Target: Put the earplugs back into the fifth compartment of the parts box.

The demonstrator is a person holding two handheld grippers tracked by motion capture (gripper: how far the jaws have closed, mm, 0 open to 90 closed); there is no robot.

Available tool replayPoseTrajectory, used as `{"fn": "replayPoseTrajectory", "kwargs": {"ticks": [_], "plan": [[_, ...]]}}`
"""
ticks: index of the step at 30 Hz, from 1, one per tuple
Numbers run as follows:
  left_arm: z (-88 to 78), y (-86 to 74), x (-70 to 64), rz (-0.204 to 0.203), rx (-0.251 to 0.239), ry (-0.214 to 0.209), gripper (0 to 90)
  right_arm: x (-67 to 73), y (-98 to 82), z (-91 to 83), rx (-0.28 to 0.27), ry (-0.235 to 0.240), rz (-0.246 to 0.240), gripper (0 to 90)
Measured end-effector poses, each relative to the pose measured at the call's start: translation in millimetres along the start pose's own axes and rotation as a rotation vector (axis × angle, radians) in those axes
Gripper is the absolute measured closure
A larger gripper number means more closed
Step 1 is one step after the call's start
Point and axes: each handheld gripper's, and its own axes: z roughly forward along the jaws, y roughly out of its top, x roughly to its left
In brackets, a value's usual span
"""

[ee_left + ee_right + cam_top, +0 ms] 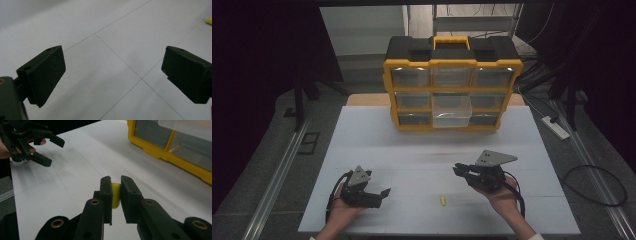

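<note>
My right gripper (116, 192) is shut on a small yellow piece (115, 195), held between the pads above the white table. In the high view the right gripper (459, 171) hangs at the right, its jaws pointing left. A second small yellow piece (442, 201) lies on the table near the front edge, between the two hands, and its corner (209, 20) shows in the left gripper view. My left gripper (381, 196) rests low at the front left and stands open (113, 62) with bare table between its jaws. From the right gripper view the left gripper (53, 153) also looks open.
A yellow and black drawer organiser (452, 85) stands at the table's far middle. Its clear bottom-middle drawer (452, 115) is pulled out. The organiser's yellow frame (175, 152) lies ahead and to the right of my right gripper. A power strip (555, 126) lies on the floor at the right.
</note>
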Motion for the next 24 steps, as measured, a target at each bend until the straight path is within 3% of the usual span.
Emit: {"fn": "replayPoseTrajectory", "kwargs": {"ticks": [24], "plan": [[-2.3,-0.5,0.1,-0.003,-0.017,0.012,5.4,-10.6,39.6,-10.2,-0.114,-0.023,-0.026,79.8]]}}
